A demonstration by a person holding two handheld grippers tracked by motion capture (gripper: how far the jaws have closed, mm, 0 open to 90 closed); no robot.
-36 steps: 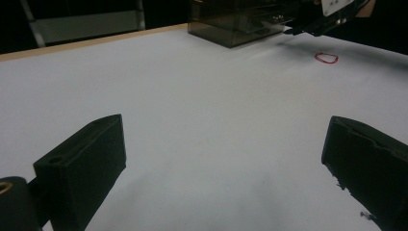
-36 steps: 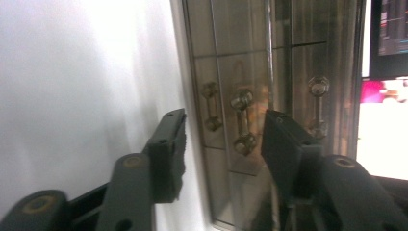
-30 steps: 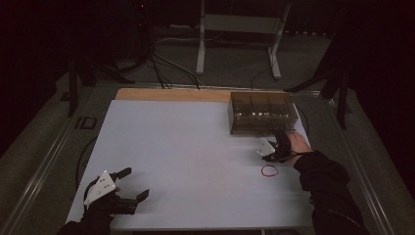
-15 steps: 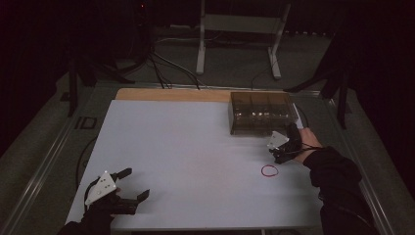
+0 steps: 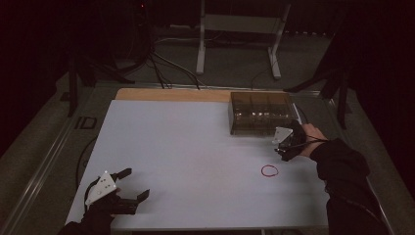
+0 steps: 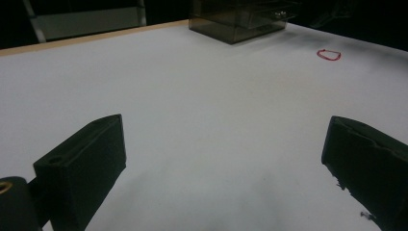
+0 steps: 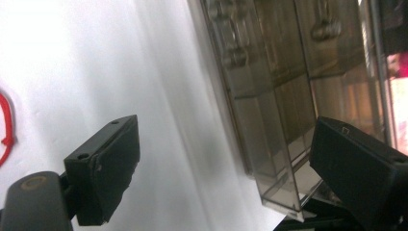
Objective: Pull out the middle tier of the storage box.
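Note:
A red rubber band [image 5: 262,170] lies flat on the white table [image 5: 186,142], in front of a smoky clear drawer box [image 5: 259,115] at the back right. My right gripper [image 5: 284,151] hovers by the box's front right corner, behind the band. Its jaws are open and have just been closing a little, with nothing pressed between them. In the right gripper view the box [image 7: 269,96] fills the space ahead of the right gripper [image 7: 226,130], and the band [image 7: 8,120] shows at the left edge. My left gripper [image 5: 137,183] rests open at the table's front left, its jaws holding nothing.
In the left gripper view the left gripper [image 6: 223,134] looks across bare table toward the box [image 6: 240,19] and the band [image 6: 319,54]. A wooden strip [image 5: 166,94] edges the table's far side. Metal stand legs [image 5: 200,49] and cables lie on the floor beyond.
My right gripper has lifted away from beside the red band and moved back and to the right, toward the box's corner. The band stays on the table. The left gripper has not moved.

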